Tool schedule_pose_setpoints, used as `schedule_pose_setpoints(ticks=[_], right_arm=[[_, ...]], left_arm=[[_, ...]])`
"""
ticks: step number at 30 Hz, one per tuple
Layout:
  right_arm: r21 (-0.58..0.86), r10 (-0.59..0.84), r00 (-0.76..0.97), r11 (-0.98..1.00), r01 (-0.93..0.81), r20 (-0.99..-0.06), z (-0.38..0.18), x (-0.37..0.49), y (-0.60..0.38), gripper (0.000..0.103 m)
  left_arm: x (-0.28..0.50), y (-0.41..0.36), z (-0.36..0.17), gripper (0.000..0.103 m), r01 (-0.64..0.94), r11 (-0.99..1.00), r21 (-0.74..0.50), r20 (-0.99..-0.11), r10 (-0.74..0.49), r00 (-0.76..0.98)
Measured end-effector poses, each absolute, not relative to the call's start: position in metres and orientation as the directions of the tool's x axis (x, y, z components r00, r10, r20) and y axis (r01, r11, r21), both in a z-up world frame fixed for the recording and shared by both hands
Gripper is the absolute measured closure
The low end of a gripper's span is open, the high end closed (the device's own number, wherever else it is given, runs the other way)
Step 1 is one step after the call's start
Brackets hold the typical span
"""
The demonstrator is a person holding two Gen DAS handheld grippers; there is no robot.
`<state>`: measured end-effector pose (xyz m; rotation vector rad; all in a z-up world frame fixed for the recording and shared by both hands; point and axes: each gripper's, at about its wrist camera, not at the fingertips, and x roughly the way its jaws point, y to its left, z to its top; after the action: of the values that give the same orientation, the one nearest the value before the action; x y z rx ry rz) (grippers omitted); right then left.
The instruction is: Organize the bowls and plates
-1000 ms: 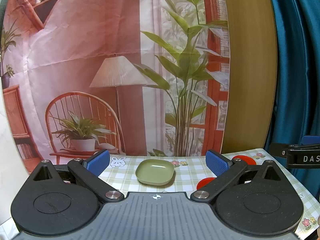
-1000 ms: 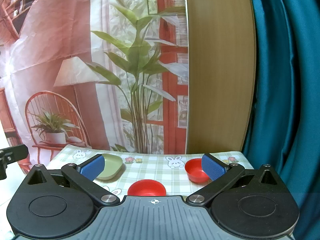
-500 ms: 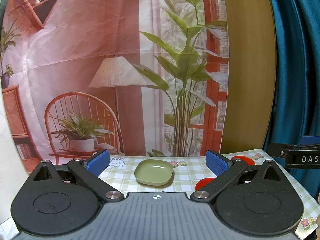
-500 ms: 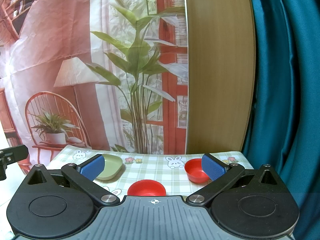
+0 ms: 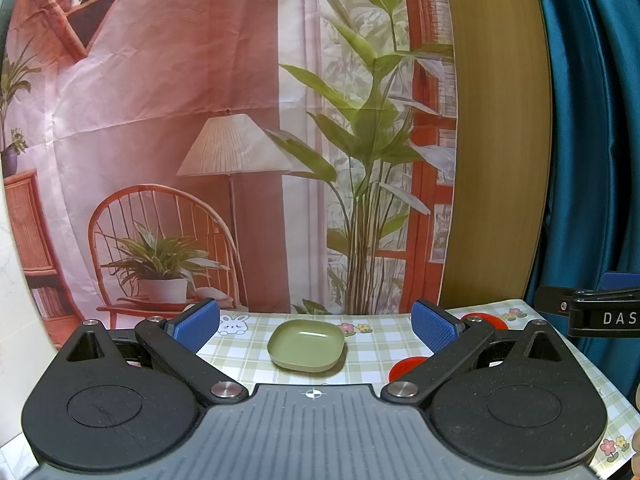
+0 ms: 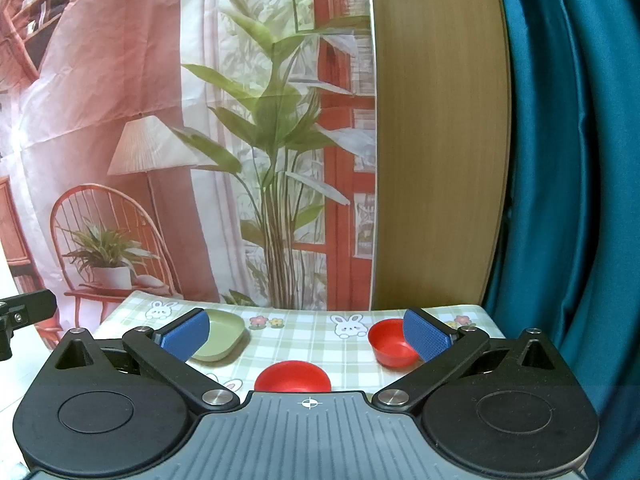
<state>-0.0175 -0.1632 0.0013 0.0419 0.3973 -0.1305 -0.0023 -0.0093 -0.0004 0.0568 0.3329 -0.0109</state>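
Observation:
A green square plate [image 5: 306, 345] lies on the checked tablecloth [image 5: 372, 354], straight ahead of my open left gripper [image 5: 316, 326], which holds nothing. Two red bowls show partly behind its right finger: a near red bowl [image 5: 405, 367] and a far red bowl [image 5: 490, 322]. In the right wrist view my right gripper [image 6: 306, 334] is open and empty above the table. The near red bowl [image 6: 293, 376] sits just in front of it, the far red bowl [image 6: 392, 343] is by its right fingertip, and the green plate [image 6: 221, 334] is half hidden behind its left finger.
A printed backdrop [image 5: 200, 140] hangs behind the table, with a wooden panel [image 5: 496, 140] and a teal curtain [image 5: 592, 140] to the right. The other gripper's black body [image 5: 592, 312] juts in at the right edge. The table's right edge [image 6: 488, 320] is close to the far red bowl.
The left wrist view has drifted very slightly, so the green plate sits a touch further left in it. The right gripper has not visibly moved.

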Motion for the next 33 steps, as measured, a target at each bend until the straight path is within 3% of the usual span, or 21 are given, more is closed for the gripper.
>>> schedule_pose_setpoints(ticks=[33], right_arm=[[0.027, -0.121, 0.914, 0.989, 0.143, -0.388, 0.0042, -0.0197, -0.1616, 0.0]], left_arm=[[0.0015, -0.0114, -0.0033, 0.0, 0.017, 0.999, 0.048, -0.333, 0.0, 0.943]])
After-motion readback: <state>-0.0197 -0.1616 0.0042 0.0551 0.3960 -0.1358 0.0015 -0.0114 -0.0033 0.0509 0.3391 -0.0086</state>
